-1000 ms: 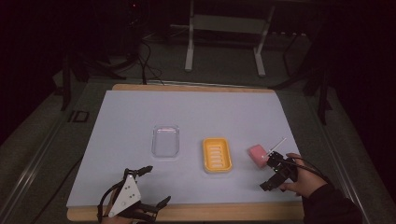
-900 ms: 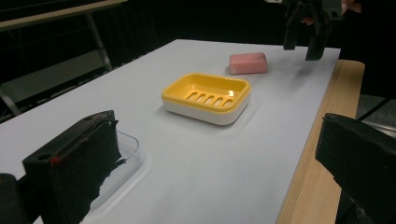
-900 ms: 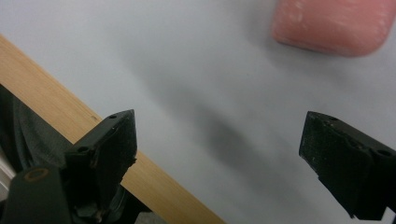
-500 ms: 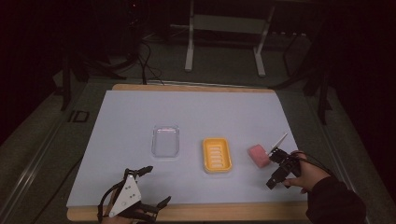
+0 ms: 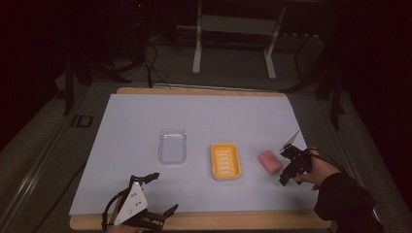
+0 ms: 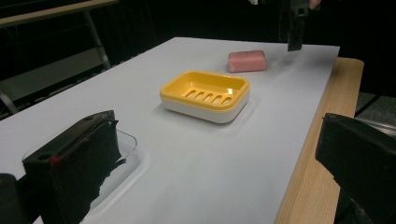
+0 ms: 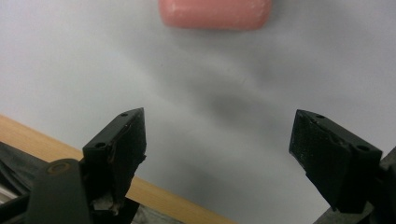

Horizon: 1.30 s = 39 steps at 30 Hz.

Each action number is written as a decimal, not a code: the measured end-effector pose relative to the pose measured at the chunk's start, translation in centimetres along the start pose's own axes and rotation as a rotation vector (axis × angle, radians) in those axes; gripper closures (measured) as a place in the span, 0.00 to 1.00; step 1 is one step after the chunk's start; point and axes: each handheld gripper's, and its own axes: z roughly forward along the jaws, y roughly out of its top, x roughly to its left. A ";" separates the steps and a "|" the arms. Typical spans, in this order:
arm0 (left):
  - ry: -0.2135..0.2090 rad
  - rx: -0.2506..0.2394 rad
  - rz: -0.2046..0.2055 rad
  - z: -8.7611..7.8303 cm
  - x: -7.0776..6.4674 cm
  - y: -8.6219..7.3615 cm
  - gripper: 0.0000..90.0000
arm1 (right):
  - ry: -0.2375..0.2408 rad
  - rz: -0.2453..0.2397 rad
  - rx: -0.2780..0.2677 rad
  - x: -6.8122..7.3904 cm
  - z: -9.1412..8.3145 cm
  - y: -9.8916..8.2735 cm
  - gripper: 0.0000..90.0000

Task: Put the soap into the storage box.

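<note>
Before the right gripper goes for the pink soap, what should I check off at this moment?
1. Right gripper open: ok, its jaws stand wide apart in the right gripper view.
2. Jaws empty: ok, nothing between them.
3. Soap free to grasp: ok, it lies flat on the white sheet, apart from the yellow dish.
4. Gripper lined up with the soap: not ok, the soap sits ahead of the jaws, not between them.
5. Dish empty for a drop-off: ok, its slotted tray is bare.
6. Left gripper out of the way: ok, it is open at the near edge, by the clear lid.
</note>
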 end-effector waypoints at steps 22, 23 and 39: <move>-0.003 -0.002 0.002 0.0 0.0 0.0 0.00 | 0.025 -0.013 -0.163 -0.2 -0.4 4.3 0.21; -0.003 -0.002 0.002 0.0 0.0 0.0 0.00 | 0.024 -0.010 -0.176 -0.2 -0.3 4.4 0.21; -0.004 0.001 0.003 0.0 0.0 0.0 0.00 | 0.014 -0.021 -0.213 -0.2 2.1 5.6 0.27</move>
